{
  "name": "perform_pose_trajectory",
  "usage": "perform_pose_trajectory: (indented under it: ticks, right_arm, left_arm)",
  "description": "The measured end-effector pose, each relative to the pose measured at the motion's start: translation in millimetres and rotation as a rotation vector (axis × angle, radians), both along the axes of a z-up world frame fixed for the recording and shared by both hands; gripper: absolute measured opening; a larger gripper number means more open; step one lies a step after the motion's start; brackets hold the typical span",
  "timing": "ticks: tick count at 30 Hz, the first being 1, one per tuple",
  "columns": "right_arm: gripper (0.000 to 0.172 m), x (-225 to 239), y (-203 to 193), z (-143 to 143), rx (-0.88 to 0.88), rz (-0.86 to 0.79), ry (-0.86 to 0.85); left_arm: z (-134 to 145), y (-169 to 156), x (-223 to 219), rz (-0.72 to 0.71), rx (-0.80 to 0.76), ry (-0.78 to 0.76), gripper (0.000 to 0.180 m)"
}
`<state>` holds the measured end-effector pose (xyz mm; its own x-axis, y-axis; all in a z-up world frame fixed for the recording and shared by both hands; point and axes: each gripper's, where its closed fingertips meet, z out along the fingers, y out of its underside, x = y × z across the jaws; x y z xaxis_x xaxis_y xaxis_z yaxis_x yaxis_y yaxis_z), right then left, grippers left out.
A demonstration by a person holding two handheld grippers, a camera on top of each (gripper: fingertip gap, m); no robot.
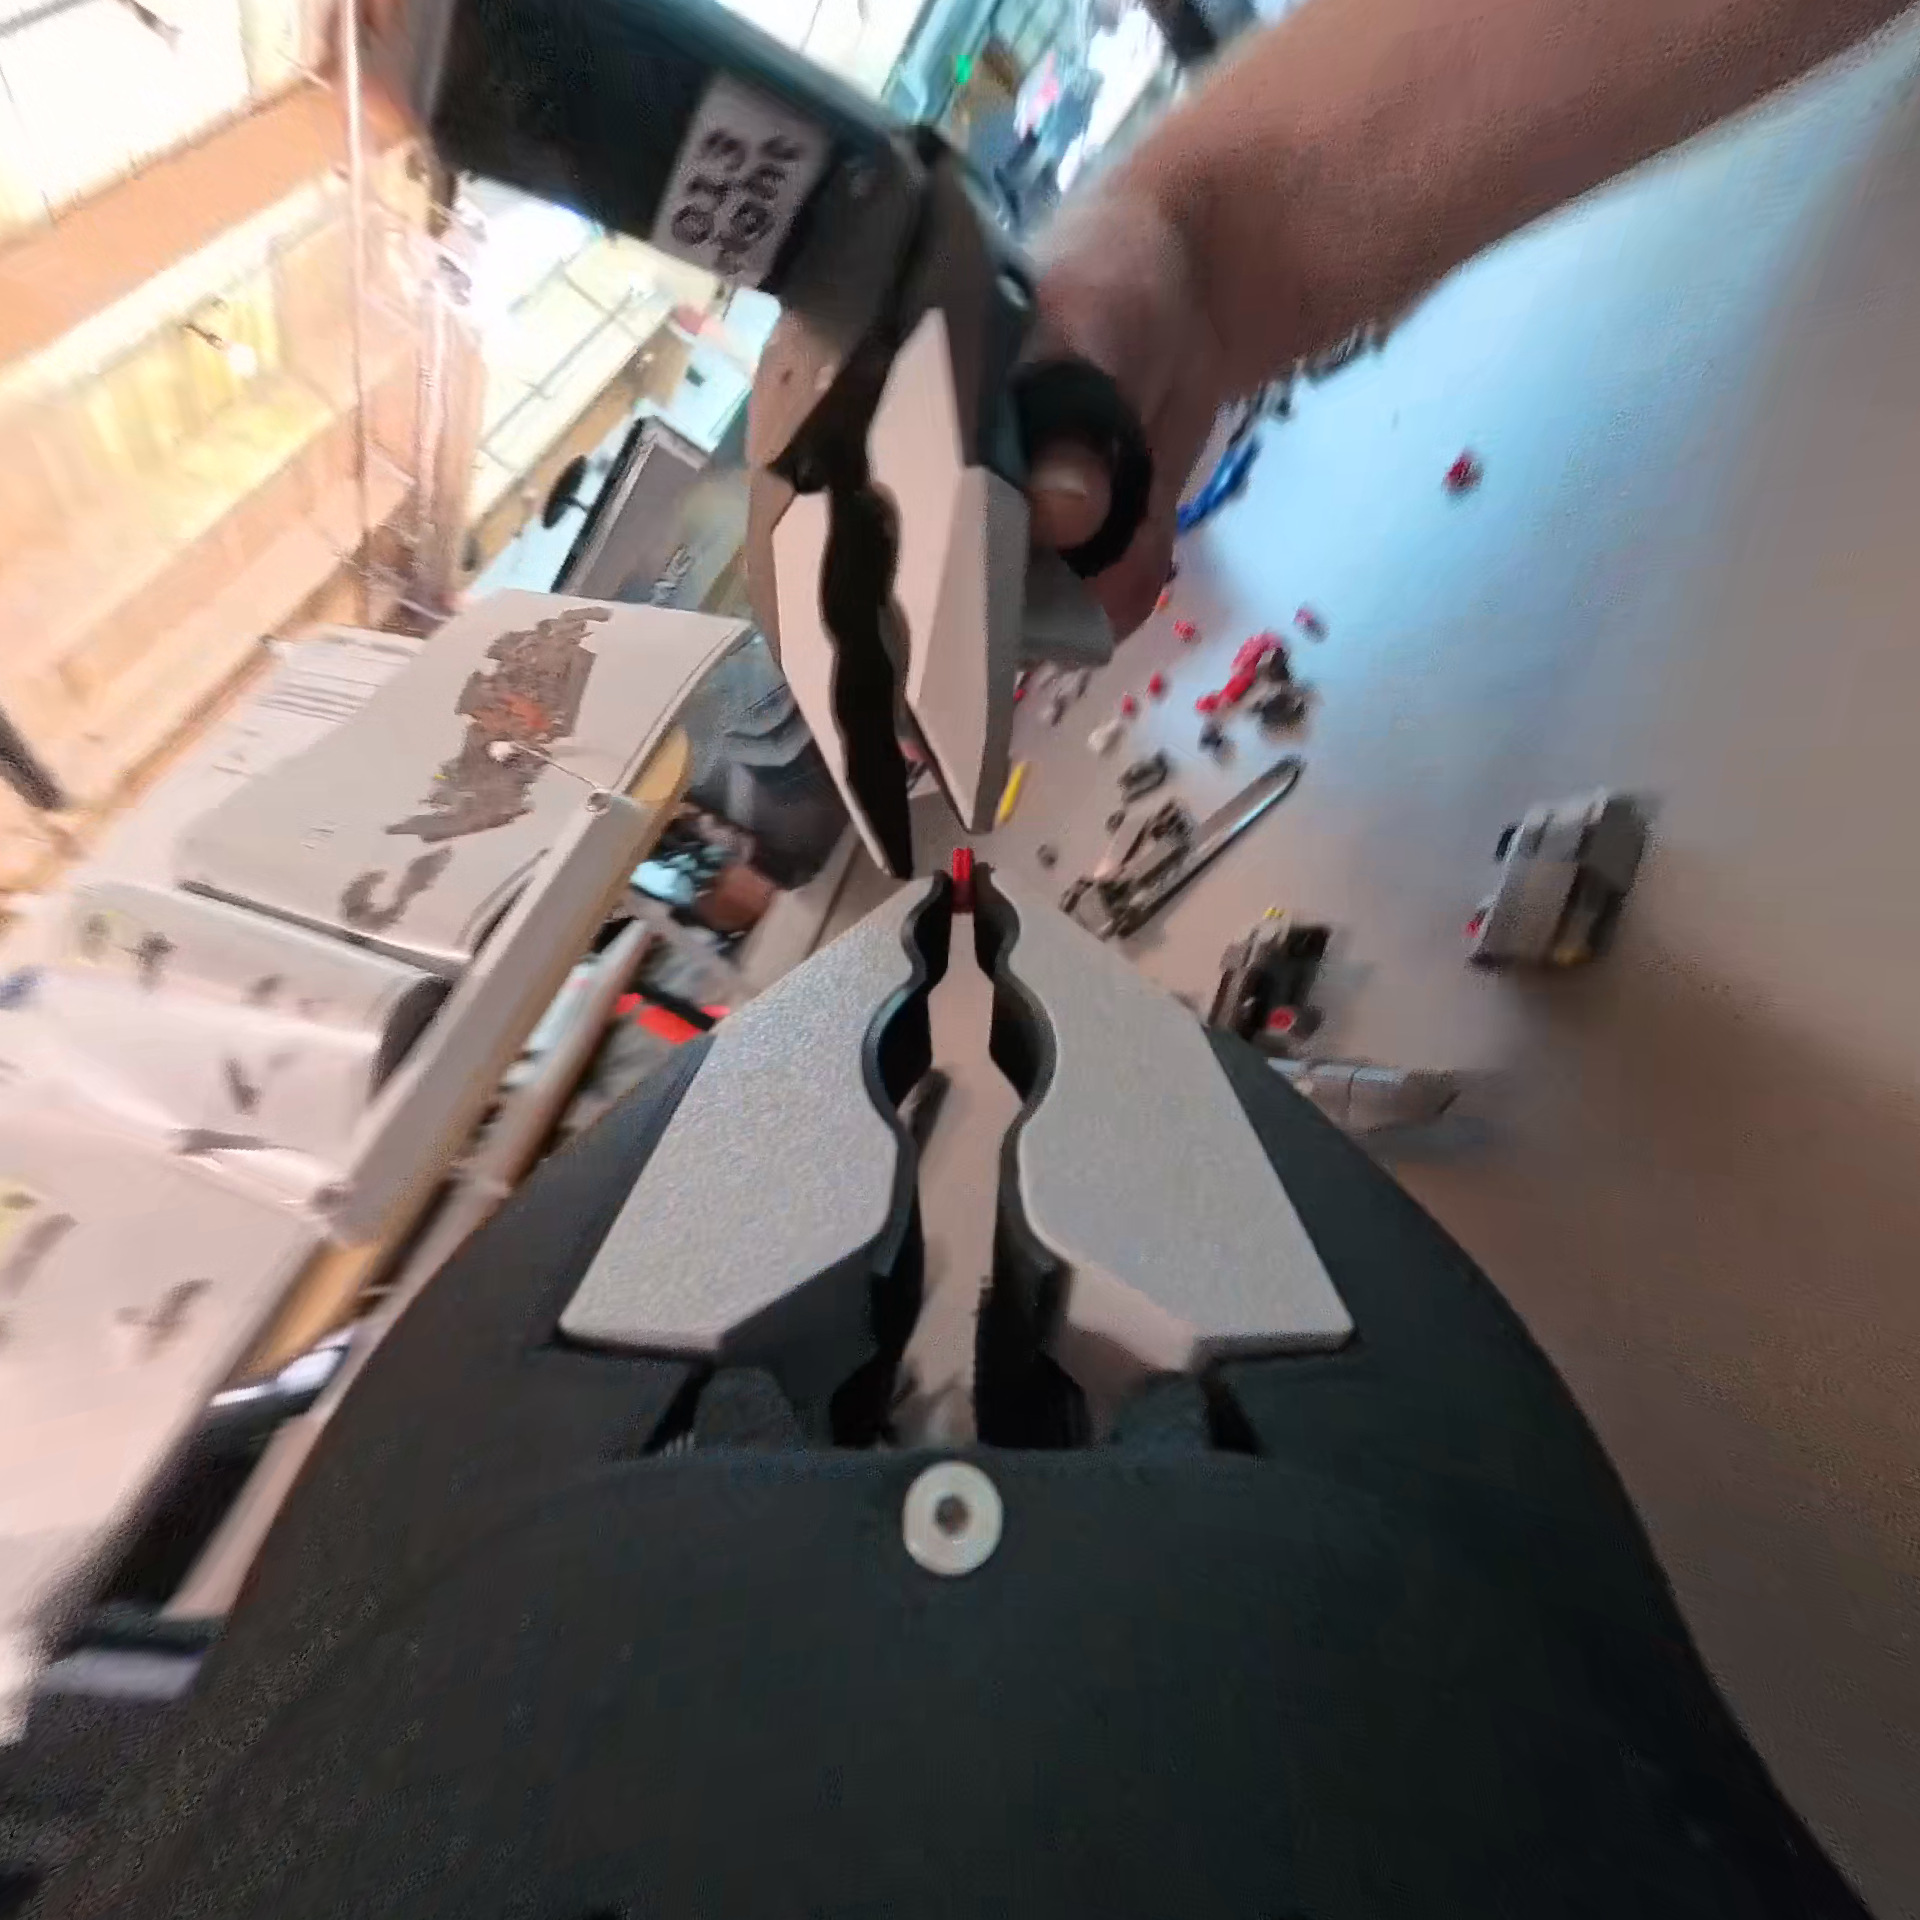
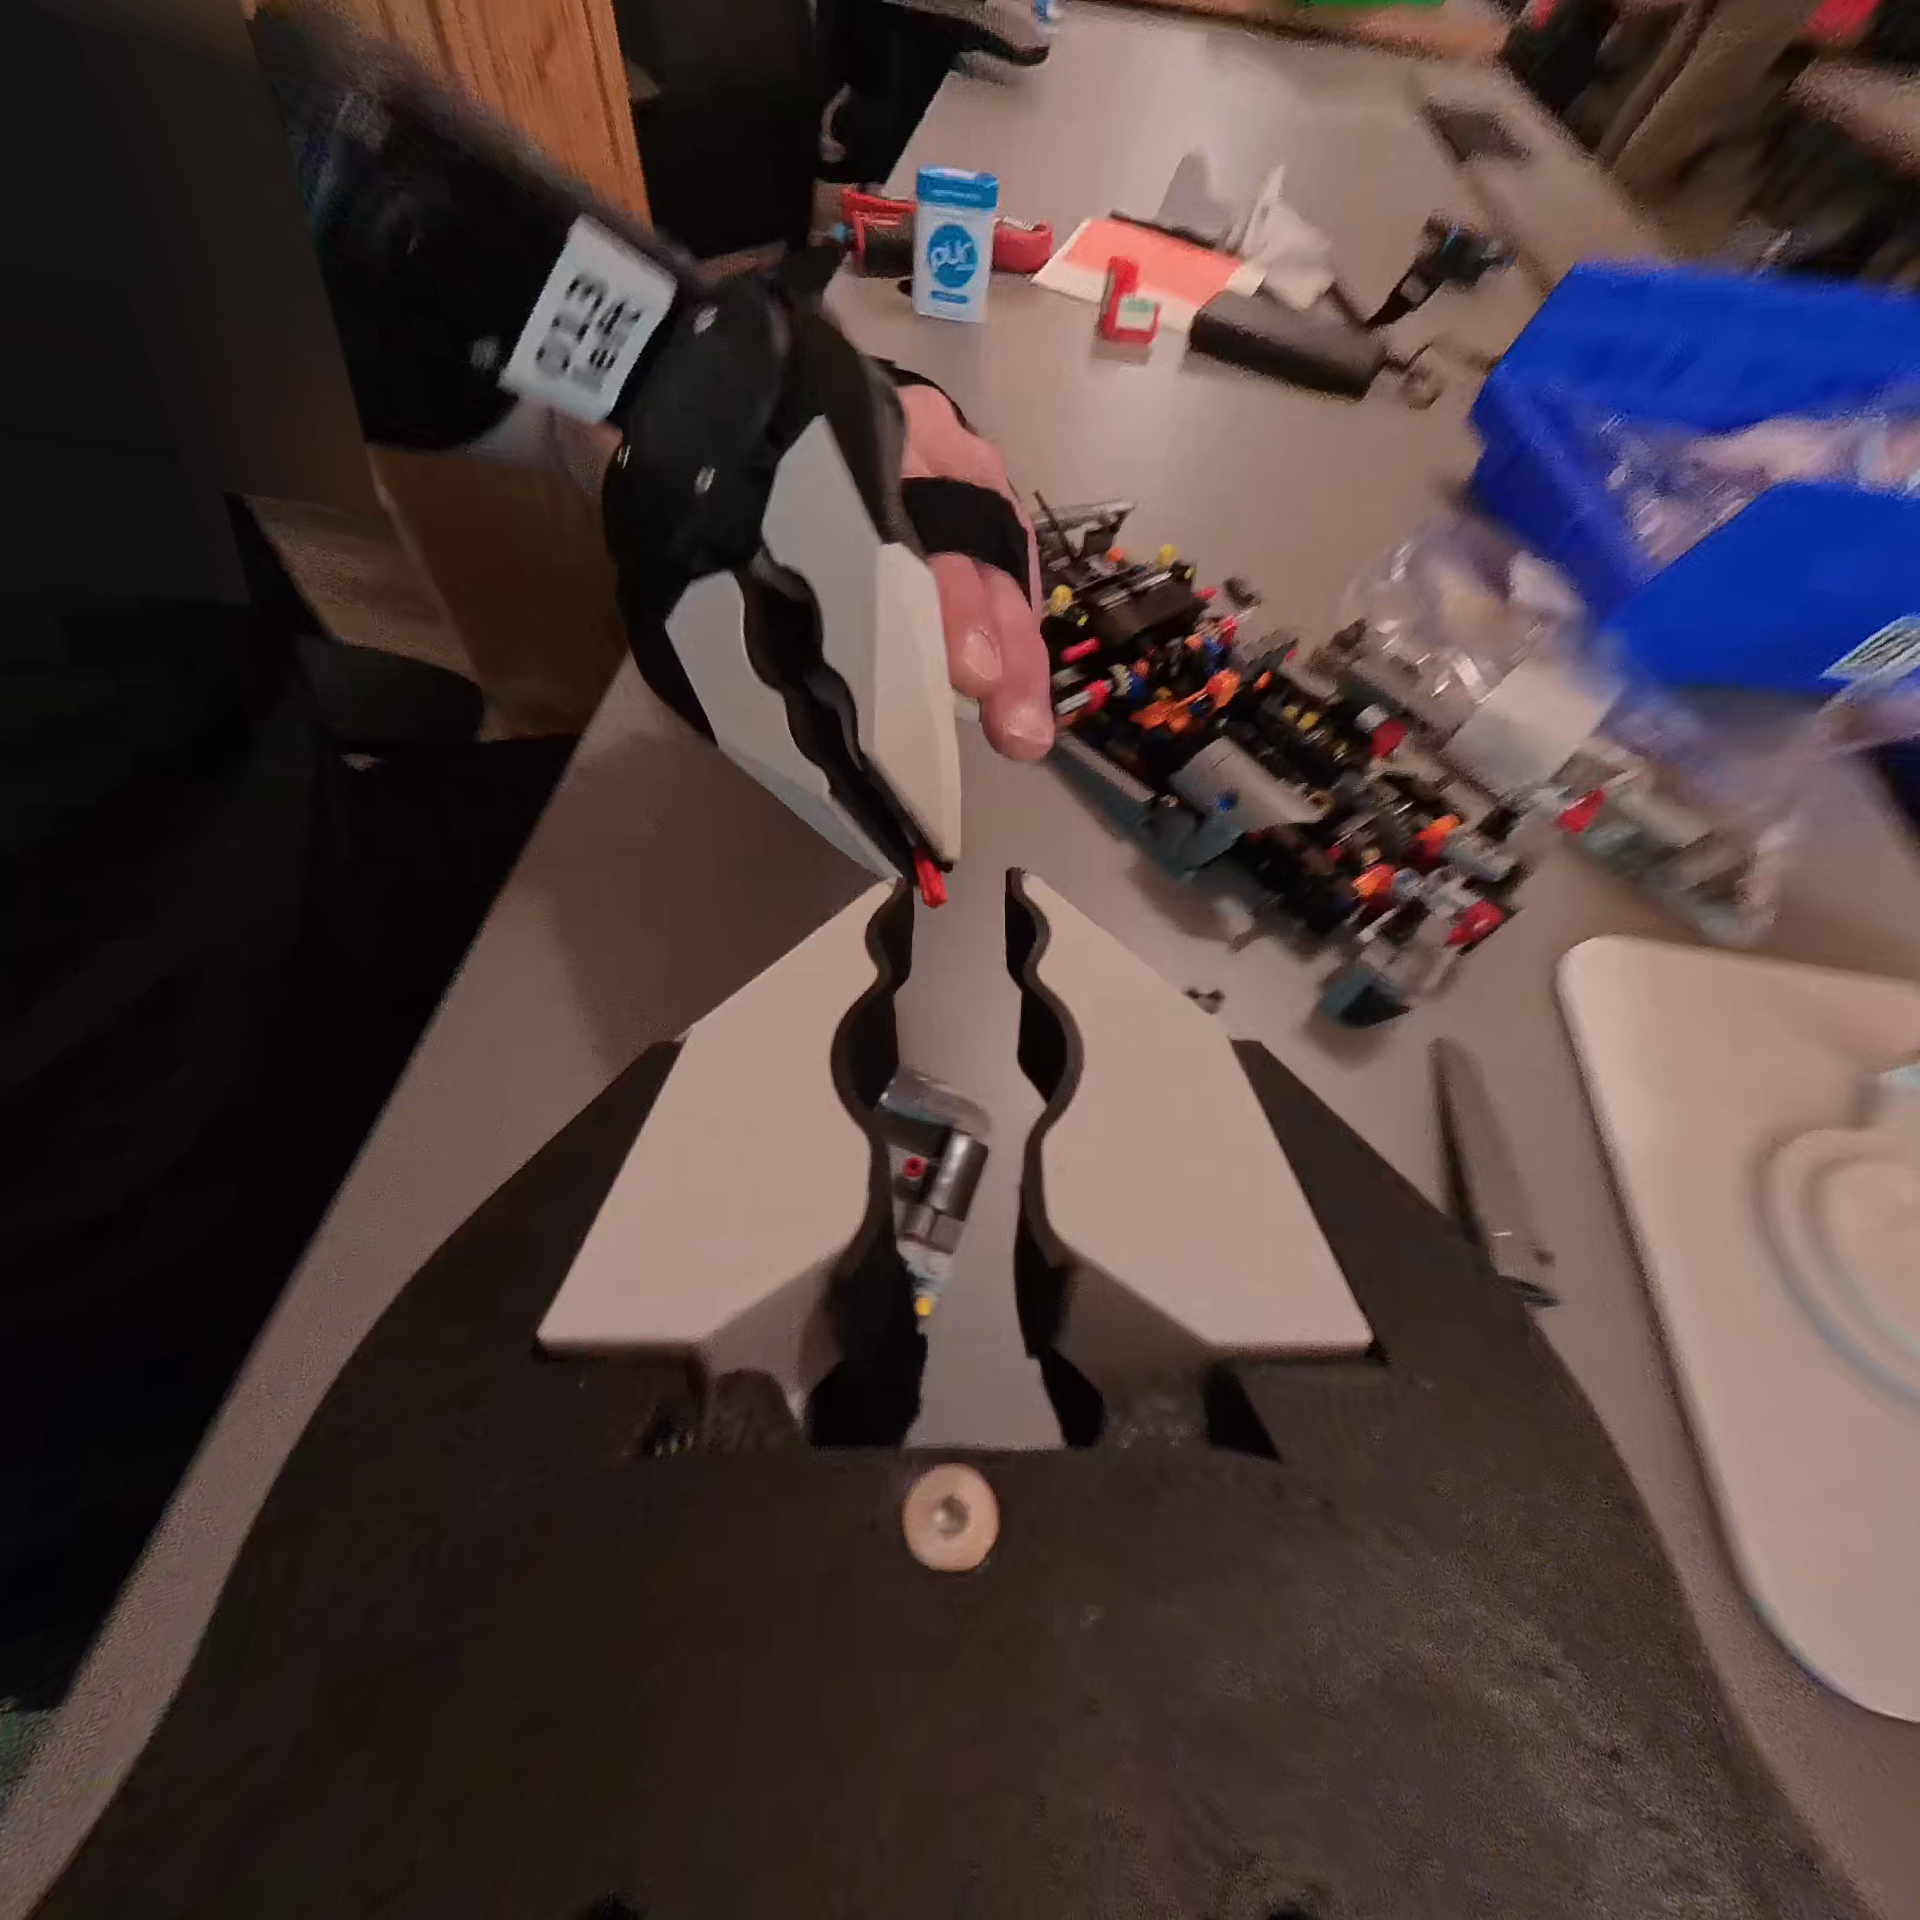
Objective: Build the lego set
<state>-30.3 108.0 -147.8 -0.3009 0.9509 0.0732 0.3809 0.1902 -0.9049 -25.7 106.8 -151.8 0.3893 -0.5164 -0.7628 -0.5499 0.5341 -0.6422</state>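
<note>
While the left gripper [image 1: 962,896] pinched a small red peg [image 1: 962,881] at frame centre, the right gripper [image 2: 958,883] stood open and bare, its tips just beside the peg, above the grey table [image 2: 1226,447].

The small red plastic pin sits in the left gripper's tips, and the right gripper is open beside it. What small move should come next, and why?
Probably ease the open right gripper sideways so its fingertips straddle the small red plastic pin. The pin sticks out of the shut left gripper, off-centre beside one right fingertip.
</note>
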Motion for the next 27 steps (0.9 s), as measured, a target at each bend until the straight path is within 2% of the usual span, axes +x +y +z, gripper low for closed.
perform_pose_trajectory:
  ticks: [3,6,13,27]
  right_arm:
    - [0.01,-2,-4,10,0.228,-0.051,0.101]
    - [0.005,-5,-5,12,0.428,-0.103,0.126]
    - [0.001,-9,-10,22,0.509,-0.108,0.199]
    - [0.002,-8,-17,19,0.585,-0.076,0.221]
  left_arm:
    - [12,-1,-3,-0.069,-0.164,-0.154,0.001]
    - [21,-4,-7,-0.151,-0.294,-0.27,0.001]
    - [25,-8,-7,-0.257,-0.47,-0.375,0.001]
    - [23,-15,-3,-0.353,-0.601,-0.401,0.001]
